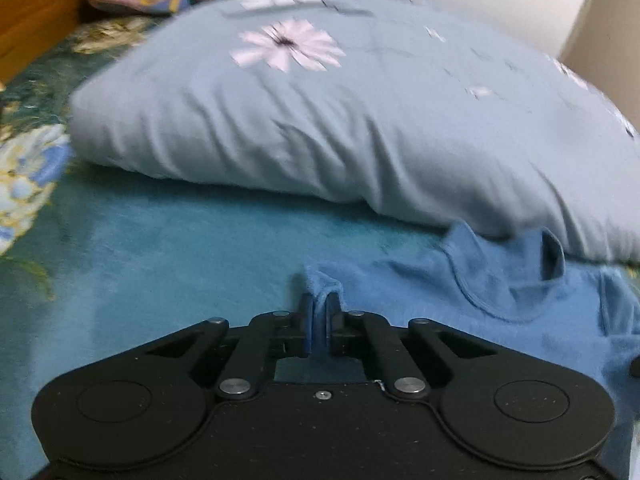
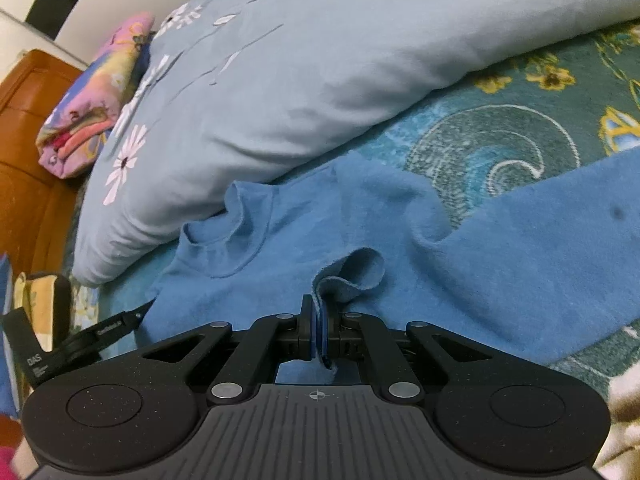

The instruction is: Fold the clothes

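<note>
A blue sweater (image 1: 472,304) lies on a teal floral bedspread (image 1: 180,248), its neck opening toward a pale blue pillow. My left gripper (image 1: 319,304) is shut on an edge fold of the blue sweater at the garment's left side. In the right wrist view the sweater (image 2: 460,272) spreads across the bed with one sleeve running right. My right gripper (image 2: 319,312) is shut on a raised fold of the blue sweater near its middle. The left gripper's body (image 2: 72,340) shows at the lower left of that view.
A large pale blue pillow with white flowers (image 1: 320,120) lies just beyond the sweater, also in the right wrist view (image 2: 280,80). Folded pink patterned fabric (image 2: 92,120) sits by the brown wooden headboard (image 2: 28,140). A white wall (image 1: 500,8) stands behind.
</note>
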A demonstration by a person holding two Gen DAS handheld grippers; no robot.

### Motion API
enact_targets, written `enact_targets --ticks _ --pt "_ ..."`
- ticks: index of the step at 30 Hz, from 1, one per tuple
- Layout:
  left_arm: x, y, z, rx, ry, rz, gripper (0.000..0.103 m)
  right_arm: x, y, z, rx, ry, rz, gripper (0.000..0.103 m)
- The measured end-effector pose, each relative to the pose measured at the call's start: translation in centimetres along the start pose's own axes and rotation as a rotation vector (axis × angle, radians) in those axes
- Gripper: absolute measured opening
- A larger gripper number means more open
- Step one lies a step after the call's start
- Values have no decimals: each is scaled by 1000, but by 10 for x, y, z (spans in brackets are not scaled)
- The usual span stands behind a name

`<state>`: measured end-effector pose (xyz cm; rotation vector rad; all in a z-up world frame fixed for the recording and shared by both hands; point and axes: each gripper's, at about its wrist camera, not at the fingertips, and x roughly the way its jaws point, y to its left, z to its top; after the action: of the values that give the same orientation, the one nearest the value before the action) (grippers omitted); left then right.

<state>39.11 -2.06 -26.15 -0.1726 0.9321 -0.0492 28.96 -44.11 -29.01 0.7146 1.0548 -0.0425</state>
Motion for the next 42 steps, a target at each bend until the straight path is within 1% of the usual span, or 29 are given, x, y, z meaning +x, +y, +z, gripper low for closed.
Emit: enact_targets --ticks 1,2,4,5,8,11,12,15,19,21,24,26,27,29,30,32,33,34,36,38,40,42 --pt "-5 7 0 -52 -24 -36 4 -1 3 0 -17 -9 -6 2" --pt "-7 12 1 -87 -31 -53 4 -1 6 0 -36 -20 -8 2" --pt "-5 15 1 -97 -31 -41 4 -2 12 1 -85 -44 -25 2" --pt "-2 19 0 -115 -31 -52 5 -1 14 2 -111 -51 -39 2" --pt "5 33 -5 -207 -39 -79 7 10 13 7 -137 -34 -62 1" --pt "5 49 -6 -274 -41 -65 8 13 13 9 -162 -46 -90 1" --pt "5 54 -6 -292 -41 -61 7 10 14 8 -175 -65 -99 1" --pt "2 56 -4 -284 -30 -70 8 3 17 7 -205 -109 -123 1" --pt "-7 55 -9 -294 -24 -82 20 15 12 5 -209 -56 -159 1" --pt "-12 54 -10 -294 -21 -82 20 17 9 4 -195 -54 -167 1" --pt "-18 54 -12 -297 -9 -72 24 17 7 3 -176 -57 -172 2" --pt "-27 53 -14 -306 -2 -65 28 12 9 1 -177 -67 -172 5" --pt "-31 52 -15 -304 2 -61 30 8 10 0 -176 -74 -172 9" --pt "-41 49 -17 -292 12 -49 35 -8 10 -4 -163 -107 -158 13" --pt "-46 48 -18 -289 15 -41 35 -17 8 -6 -152 -125 -150 14" --pt "-56 46 -19 -294 29 -30 42 -40 -2 -12 -113 -174 -154 24" --pt "-59 46 -20 -299 39 -25 43 -51 -11 -15 -83 -199 -180 28" --pt "-63 45 -20 -304 49 -21 45 -62 -21 -18 -51 -224 -211 35" --pt "-71 42 -22 -309 66 -14 48 -80 -49 -21 37 -259 -291 37" --pt "-78 36 -25 -300 75 -15 52 -96 -87 -22 165 -296 -368 37" --pt "-83 29 -28 -284 82 -9 54 -108 -123 -23 284 -338 -419 37" --pt "-85 22 -32 -277 94 -1 54 -115 -155 -25 381 -366 -443 37"
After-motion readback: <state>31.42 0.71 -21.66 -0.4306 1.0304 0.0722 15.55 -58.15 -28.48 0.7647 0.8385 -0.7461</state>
